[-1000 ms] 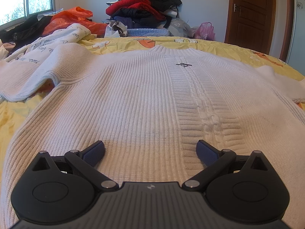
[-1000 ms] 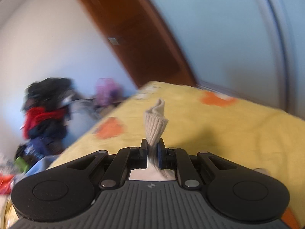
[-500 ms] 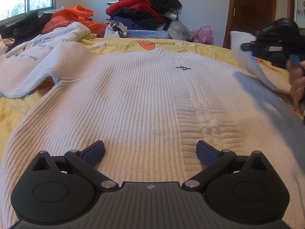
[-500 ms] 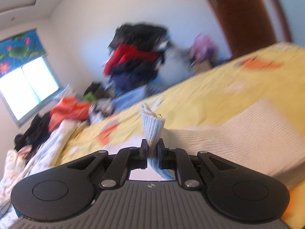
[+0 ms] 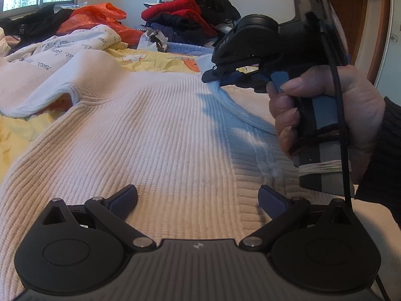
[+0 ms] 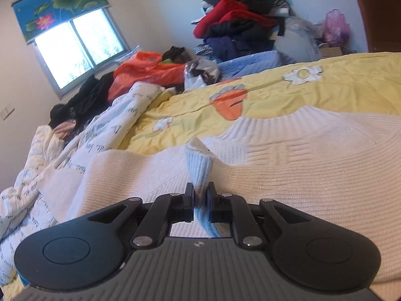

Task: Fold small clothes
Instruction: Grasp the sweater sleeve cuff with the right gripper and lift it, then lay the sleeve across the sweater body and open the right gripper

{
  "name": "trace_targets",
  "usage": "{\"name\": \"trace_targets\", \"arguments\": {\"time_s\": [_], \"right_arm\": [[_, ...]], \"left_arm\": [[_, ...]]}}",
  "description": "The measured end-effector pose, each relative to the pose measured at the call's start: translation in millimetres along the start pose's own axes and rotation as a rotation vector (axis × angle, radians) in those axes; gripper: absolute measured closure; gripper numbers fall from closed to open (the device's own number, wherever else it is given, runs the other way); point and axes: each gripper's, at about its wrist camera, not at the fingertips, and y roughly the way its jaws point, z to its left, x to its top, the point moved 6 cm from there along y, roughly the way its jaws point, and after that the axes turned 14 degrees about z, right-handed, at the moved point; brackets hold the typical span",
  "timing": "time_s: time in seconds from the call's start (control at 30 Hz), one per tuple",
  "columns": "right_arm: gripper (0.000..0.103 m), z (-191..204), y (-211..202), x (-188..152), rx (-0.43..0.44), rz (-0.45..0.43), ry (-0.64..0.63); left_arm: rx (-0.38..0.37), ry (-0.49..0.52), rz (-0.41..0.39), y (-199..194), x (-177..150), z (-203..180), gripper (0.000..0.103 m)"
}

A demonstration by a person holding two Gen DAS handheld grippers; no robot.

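I see the white sweater (image 5: 155, 135) lying flat on the bed (image 6: 351, 85), which has a yellow cover with orange and white prints. My left hand-held gripper (image 5: 198, 199) hovers just above the lower part of the sweater, and its two blue pads (image 5: 124, 198) stand wide apart with nothing between them.

My right hand-held gripper (image 6: 200, 198) is pressed together on the sleeve cuff (image 6: 199, 165) of the sweater; the cuff sticks up between the closed fingers. In the left wrist view this gripper (image 5: 213, 77) is over the chest of the sweater, held by a hand (image 5: 333, 115) in a dark sleeve, and the sleeve of the sweater (image 5: 240, 107) hangs from it and lies across the body of the garment in a curve. A black cable runs down along the handle.

The other sleeve (image 5: 50, 85) lies spread to the left side, on the bed. Behind the bed there is a pile of clothes (image 6: 240, 25), an orange plastic bag (image 6: 142, 72), a printed white blanket (image 6: 105, 130) and a window (image 6: 77, 47). A brown door (image 5: 351, 10) is at the right.
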Motion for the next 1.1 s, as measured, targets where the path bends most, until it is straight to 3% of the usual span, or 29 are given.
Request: {"name": "trace_targets", "arguments": {"time_s": [0.43, 0.53, 0.6, 0.67, 0.77, 0.93, 1.0, 1.1], "right_arm": [[0.088, 17.7, 43.2, -15.4, -0.016, 0.126, -0.073], [0.078, 24.2, 45.6, -20.2, -0.068, 0.109, -0.159], [0.061, 29.7, 43.3, -24.7, -0.047, 0.094, -0.198], [0.056, 31.7, 34.0, -27.3, -0.037, 0.091, -0.201], [0.055, 17.2, -4.7, -30.4, -0.013, 0.027, -0.147], [0.052, -44.8, -87.9, -56.4, 0.043, -0.045, 0.037], [0.052, -65.4, -113.0, -77.3, -0.010, -0.050, 0.038], [0.052, -86.8, -135.5, -103.9, -0.128, -0.058, -0.001]], "left_arm": [[-0.018, -0.015, -0.007, -1.7, -0.7, 3.4, 0.000], [-0.002, -0.001, -0.001, -0.8, -0.9, 1.6, 0.000], [0.009, 0.011, 0.003, -0.4, -1.3, -0.2, 0.000], [0.009, 0.018, 0.004, -1.2, -1.6, -0.6, 0.000], [-0.070, 0.028, -0.015, -8.9, -1.5, 0.9, 0.000], [-0.034, -0.006, 0.021, -10.3, 21.6, 11.3, 0.000], [-0.030, -0.047, 0.046, -3.9, 41.4, 16.5, 0.000], [-0.087, -0.139, 0.051, 12.3, 77.6, 23.5, 0.000]]}}
